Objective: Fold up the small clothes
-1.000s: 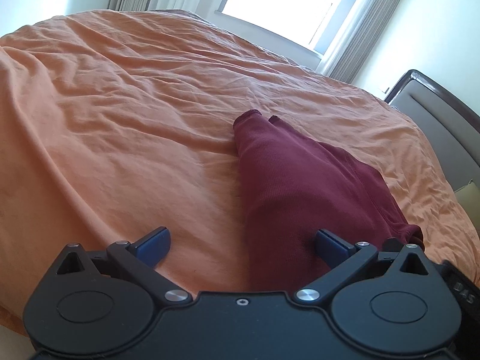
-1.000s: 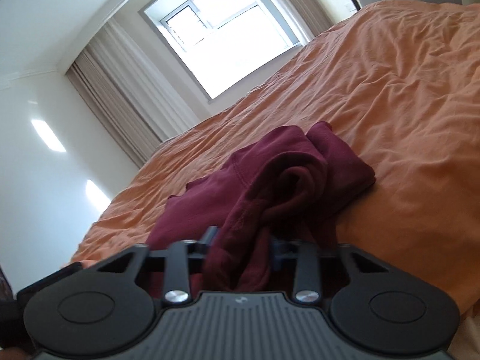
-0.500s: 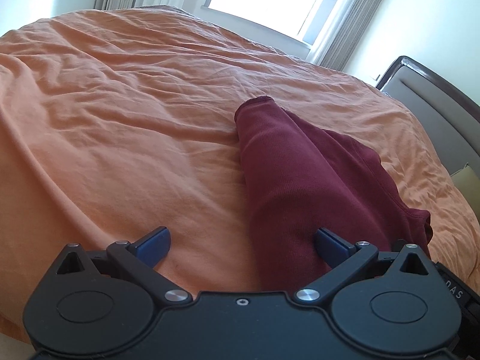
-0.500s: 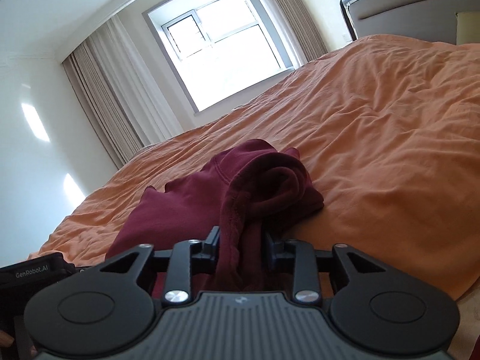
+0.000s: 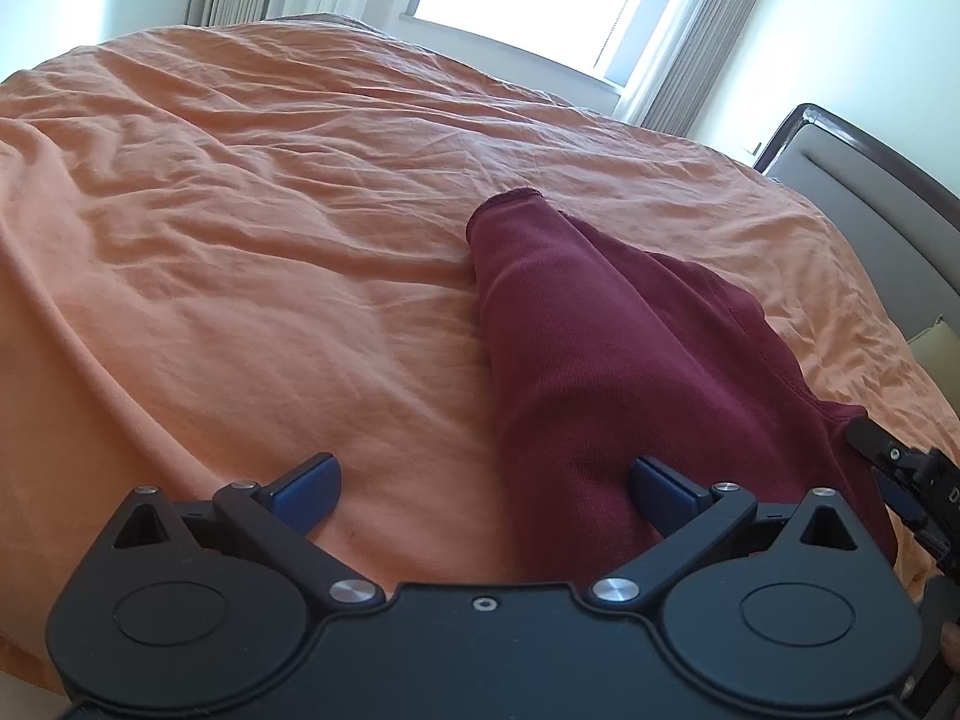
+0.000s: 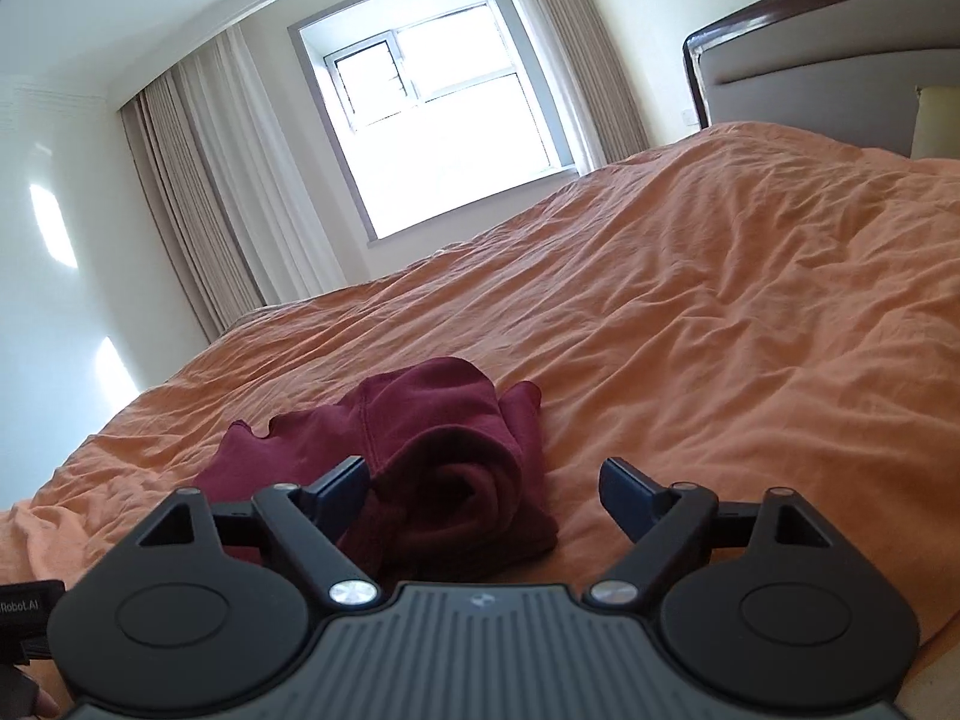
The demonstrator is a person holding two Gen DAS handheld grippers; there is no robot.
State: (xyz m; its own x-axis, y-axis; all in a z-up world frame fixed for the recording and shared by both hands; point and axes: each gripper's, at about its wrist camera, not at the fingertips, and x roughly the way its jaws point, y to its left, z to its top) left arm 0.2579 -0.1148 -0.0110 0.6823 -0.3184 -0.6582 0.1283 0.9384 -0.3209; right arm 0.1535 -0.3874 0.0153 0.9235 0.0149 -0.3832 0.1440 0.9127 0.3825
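White lettering reading "Robot.AI" stands on the black device point(image 6: 27, 606) at the lower left edge of the right wrist view; its beginning is cut off there.

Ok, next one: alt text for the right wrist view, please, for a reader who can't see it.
A crumpled dark red knit garment lies on a wrinkled orange bedspread, just in front of the black two-finger right gripper, whose blue-tipped jaws are opening with part of the cloth between them, not pinched. Behind the bed are a bright window with beige curtains and a grey padded headboard.
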